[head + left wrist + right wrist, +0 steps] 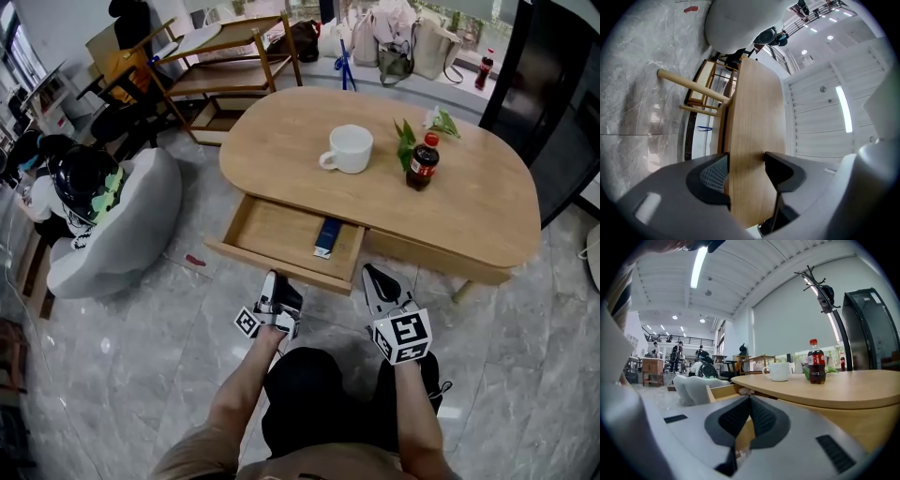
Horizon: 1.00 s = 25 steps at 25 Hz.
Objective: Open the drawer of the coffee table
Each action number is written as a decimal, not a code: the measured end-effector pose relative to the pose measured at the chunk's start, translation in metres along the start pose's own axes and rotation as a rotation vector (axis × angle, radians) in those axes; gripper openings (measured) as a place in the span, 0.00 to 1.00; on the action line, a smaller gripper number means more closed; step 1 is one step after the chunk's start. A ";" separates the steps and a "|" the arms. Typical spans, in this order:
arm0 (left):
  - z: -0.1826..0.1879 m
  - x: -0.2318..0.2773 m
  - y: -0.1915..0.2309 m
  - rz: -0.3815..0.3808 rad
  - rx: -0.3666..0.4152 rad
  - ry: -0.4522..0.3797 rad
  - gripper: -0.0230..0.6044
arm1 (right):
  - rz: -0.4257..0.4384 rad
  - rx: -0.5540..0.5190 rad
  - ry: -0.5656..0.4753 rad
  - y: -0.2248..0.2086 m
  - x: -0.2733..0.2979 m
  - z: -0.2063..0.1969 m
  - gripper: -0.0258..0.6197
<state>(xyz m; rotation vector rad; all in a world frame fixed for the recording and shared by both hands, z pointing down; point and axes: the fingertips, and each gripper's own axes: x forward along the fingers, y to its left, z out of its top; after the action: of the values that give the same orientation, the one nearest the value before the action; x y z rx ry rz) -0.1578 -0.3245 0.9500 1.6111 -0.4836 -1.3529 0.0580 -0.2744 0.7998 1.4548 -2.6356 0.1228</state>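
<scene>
Right now my left gripper [278, 284] is clamped on the front panel of the drawer [272, 230], which stands open below the coffee table [300, 117] top, a small blue box [326, 236] lying inside. Further right, my right gripper [378, 278] hangs beside the drawer's corner, jaws closed tip to tip.

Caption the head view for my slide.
Left gripper clamps the front of the open drawer; right gripper shut alongside.
</scene>
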 end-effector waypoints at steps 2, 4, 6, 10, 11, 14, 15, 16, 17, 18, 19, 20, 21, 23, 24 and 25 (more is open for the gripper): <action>0.000 -0.002 0.004 -0.016 -0.002 -0.003 0.41 | -0.002 0.000 0.002 0.000 -0.001 -0.002 0.05; 0.001 -0.003 0.005 -0.034 -0.003 -0.005 0.41 | -0.002 -0.003 0.005 -0.001 -0.002 -0.005 0.05; 0.001 -0.004 0.007 -0.047 -0.006 -0.004 0.41 | -0.004 -0.005 0.013 -0.002 -0.003 -0.007 0.05; 0.001 -0.005 0.010 -0.061 -0.007 0.005 0.41 | -0.009 -0.004 0.028 -0.006 -0.002 -0.012 0.05; 0.001 -0.005 0.010 -0.065 -0.005 0.005 0.41 | -0.007 -0.003 0.030 -0.006 -0.001 -0.012 0.05; 0.000 -0.004 0.009 -0.084 -0.002 0.006 0.41 | -0.003 -0.002 0.026 -0.005 0.002 -0.013 0.05; 0.000 -0.004 0.009 -0.092 -0.003 0.008 0.41 | 0.001 -0.002 0.025 -0.005 0.003 -0.013 0.05; 0.000 -0.005 0.009 -0.100 -0.004 0.012 0.41 | 0.005 -0.006 0.026 -0.004 0.004 -0.015 0.05; 0.001 -0.005 0.010 -0.106 -0.006 0.015 0.41 | 0.009 -0.014 0.029 -0.003 0.005 -0.016 0.05; 0.001 -0.006 0.009 -0.111 -0.008 0.019 0.42 | 0.010 -0.024 0.035 -0.001 0.005 -0.018 0.05; 0.001 -0.006 0.009 -0.114 -0.011 0.024 0.42 | 0.009 -0.034 0.040 -0.001 0.006 -0.020 0.05; 0.001 -0.006 0.009 -0.117 -0.012 0.028 0.42 | 0.007 -0.039 0.044 -0.001 0.006 -0.021 0.05; 0.001 -0.006 0.010 -0.118 -0.011 0.031 0.42 | 0.006 -0.040 0.046 -0.002 0.007 -0.022 0.05; 0.001 -0.006 0.012 -0.113 -0.010 0.037 0.41 | 0.003 -0.033 0.045 -0.004 0.009 -0.023 0.05; 0.001 -0.007 0.013 -0.108 -0.010 0.041 0.42 | 0.000 -0.030 0.047 -0.005 0.010 -0.025 0.05; 0.000 -0.008 0.014 -0.102 -0.008 0.045 0.42 | -0.001 -0.026 0.049 -0.005 0.010 -0.026 0.05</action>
<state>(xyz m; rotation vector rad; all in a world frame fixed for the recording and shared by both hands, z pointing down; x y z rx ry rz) -0.1569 -0.3251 0.9664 1.6753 -0.3725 -1.3885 0.0586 -0.2820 0.8272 1.4269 -2.5879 0.1219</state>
